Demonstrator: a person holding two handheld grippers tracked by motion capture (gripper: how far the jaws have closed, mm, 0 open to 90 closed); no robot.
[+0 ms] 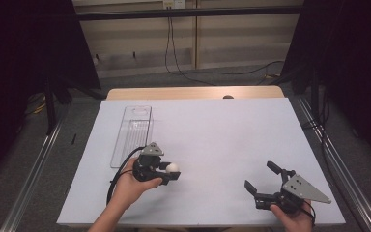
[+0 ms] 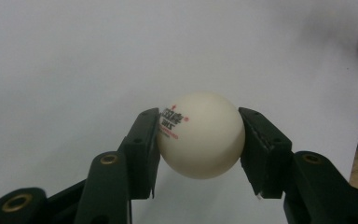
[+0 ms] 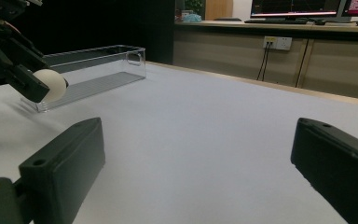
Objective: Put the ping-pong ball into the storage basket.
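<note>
A white ping-pong ball with small red and black print is clamped between the two black jaws of my left gripper, which is shut on it just above the white table sheet. The same ball appears at the far left of the right gripper view, held by that gripper. My right gripper stands open near the front right of the sheet, nothing between its jaws. A clear plastic bin lies at the left, just behind the left gripper.
The bin is long, narrow and looks empty. The wooden table edge runs behind the sheet. Black cables trail on the floor beyond, and dark curtains stand at both sides.
</note>
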